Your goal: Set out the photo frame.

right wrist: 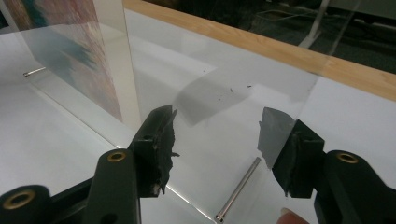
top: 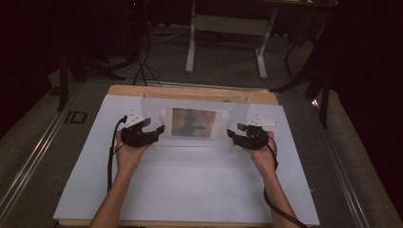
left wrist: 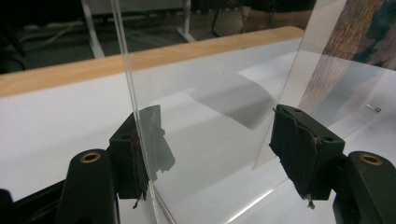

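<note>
- High view, centre of frame: a clear acrylic frame point(top: 195, 124) stands upright on the white table sheet point(top: 190, 190), with a colourful print point(top: 192, 122) held in its middle.
- Left of centre, the left gripper point(top: 154, 130) sits at the frame's left end, hand point(top: 129, 154) beneath it, forearm rising from the bottom edge.
- Right of centre, the right gripper point(top: 234, 134) meets the frame's right end, with the other hand point(top: 263, 154) behind it.
- Left gripper view: jaws wide apart, straddling the panel's edge point(left wrist: 135, 121). The left-hand pad point(left wrist: 128, 163) lies right against the clear sheet; the right-hand pad point(left wrist: 299, 144) stands well off it. Nothing is pinched.
- Upper right of that view shows the print point(left wrist: 345, 51) edge-on through the acrylic, and a small metal pin point(left wrist: 373, 108) lies on the sheet at the right edge.
- Right gripper view: jaws spread wide here too, the clear panel point(right wrist: 224, 93) running between them. Whether the pad at lower right point(right wrist: 285, 149) touches the panel, I can't tell.
- Bottom centre of that view: a thin metal rod point(right wrist: 238, 189) lies on the sheet between the jaws.
- Top of the gripper views: the table's wooden edge point(right wrist: 280, 46) crosses the frame.
</note>
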{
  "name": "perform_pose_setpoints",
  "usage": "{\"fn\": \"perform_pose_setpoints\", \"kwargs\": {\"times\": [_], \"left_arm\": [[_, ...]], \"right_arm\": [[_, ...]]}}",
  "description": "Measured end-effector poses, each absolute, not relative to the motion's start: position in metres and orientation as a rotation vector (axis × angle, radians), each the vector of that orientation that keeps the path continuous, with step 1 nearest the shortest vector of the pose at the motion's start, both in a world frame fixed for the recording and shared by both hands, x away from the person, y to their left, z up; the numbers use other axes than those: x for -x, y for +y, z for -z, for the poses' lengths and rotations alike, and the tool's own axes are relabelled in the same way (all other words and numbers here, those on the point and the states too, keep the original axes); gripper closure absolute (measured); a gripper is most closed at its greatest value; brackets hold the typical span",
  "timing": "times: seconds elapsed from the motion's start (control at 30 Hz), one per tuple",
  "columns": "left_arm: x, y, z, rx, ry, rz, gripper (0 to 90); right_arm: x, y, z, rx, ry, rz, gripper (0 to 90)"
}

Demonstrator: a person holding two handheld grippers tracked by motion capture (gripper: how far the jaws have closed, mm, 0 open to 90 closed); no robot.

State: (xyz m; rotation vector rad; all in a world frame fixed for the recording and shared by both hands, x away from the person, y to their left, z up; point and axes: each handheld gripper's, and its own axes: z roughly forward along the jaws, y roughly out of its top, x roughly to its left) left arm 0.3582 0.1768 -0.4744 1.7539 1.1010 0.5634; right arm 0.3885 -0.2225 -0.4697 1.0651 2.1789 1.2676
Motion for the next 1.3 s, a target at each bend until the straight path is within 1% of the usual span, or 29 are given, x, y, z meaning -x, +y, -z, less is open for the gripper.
{"fn": "perform_pose_setpoints", "kwargs": {"times": [0.4, 0.73, 1.3], "left_arm": [[-0.346, 0.174, 0.469, -1.772, 1.110, -0.545, 33.7], [-0.339, 0.176, 0.473, -1.772, 1.119, -0.511, 33.7], [-0.335, 0.171, 0.473, -1.781, 1.129, -0.515, 33.6]], "right_arm": [[-0.373, -0.225, 0.470, -1.102, 2.187, -1.269, 44.4], [-0.362, -0.225, 0.468, -1.109, 2.193, -1.264, 44.4], [-0.360, -0.229, 0.473, -1.119, 2.200, -1.274, 44.3]]}}
